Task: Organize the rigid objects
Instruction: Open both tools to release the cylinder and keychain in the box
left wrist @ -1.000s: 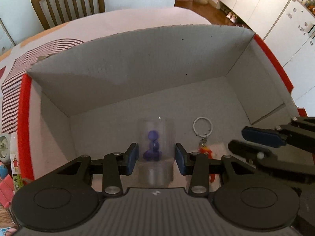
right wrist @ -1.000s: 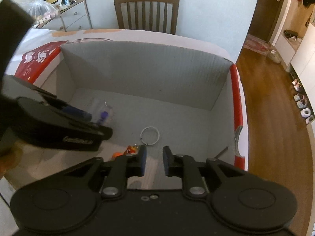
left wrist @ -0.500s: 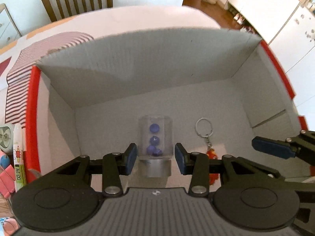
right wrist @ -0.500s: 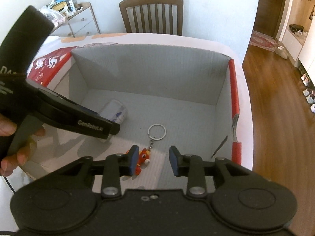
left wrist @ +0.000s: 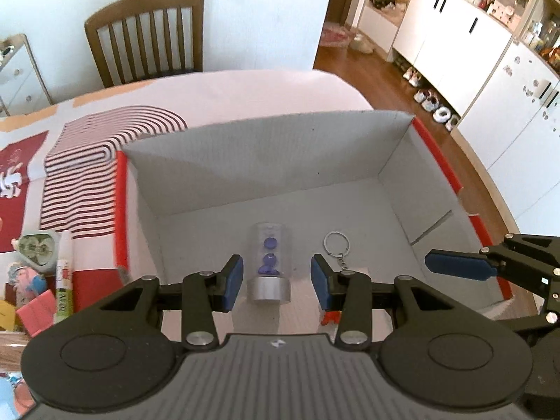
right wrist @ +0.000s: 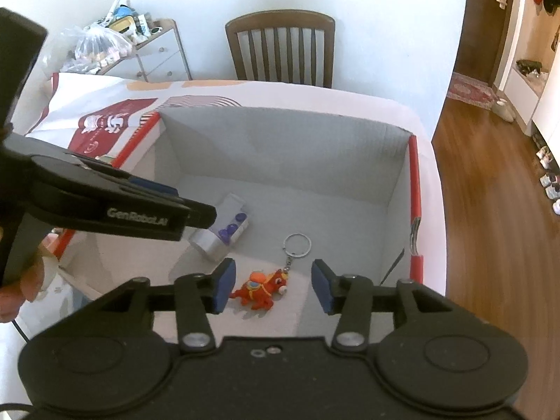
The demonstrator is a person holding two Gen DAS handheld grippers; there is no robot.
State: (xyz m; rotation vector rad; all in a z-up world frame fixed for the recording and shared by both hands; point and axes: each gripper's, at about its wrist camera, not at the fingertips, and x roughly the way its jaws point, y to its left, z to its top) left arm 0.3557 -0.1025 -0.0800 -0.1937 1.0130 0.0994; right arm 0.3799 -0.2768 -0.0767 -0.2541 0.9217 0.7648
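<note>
A round desk (left wrist: 266,84) under a pale cloth with red and striped prints carries an open cardboard box (left wrist: 280,161) with grey inner walls and red edges; a wooden chair (left wrist: 147,35) stands behind it.

Both tools hang above the near side of the box. The left gripper (left wrist: 276,281) has its jaws apart with nothing pressed between the blue pads; seen through the gap, a clear tube (left wrist: 269,262) lies on the box floor, silver cap towards the camera and a few purple beads inside. In the right wrist view the same tube (right wrist: 224,231) lies slantwise near the left wall, partly hidden behind the left gripper's black body.

The right gripper (right wrist: 271,287) has just been opening its jaws, and they stand apart, clear of the thing below: an orange toy keychain (right wrist: 262,288) lies flat on the box floor in line with the gap, touching neither pad. Its chain leads away to a metal ring (right wrist: 297,245) lying just beyond it. The tube and the keychain lie near each other, not touching.

Outside the box, on the desk at the left, lie a white marker (left wrist: 64,280), a heart-shaped green trinket (left wrist: 36,252) and a pink eraser-like block (left wrist: 36,315).
</note>
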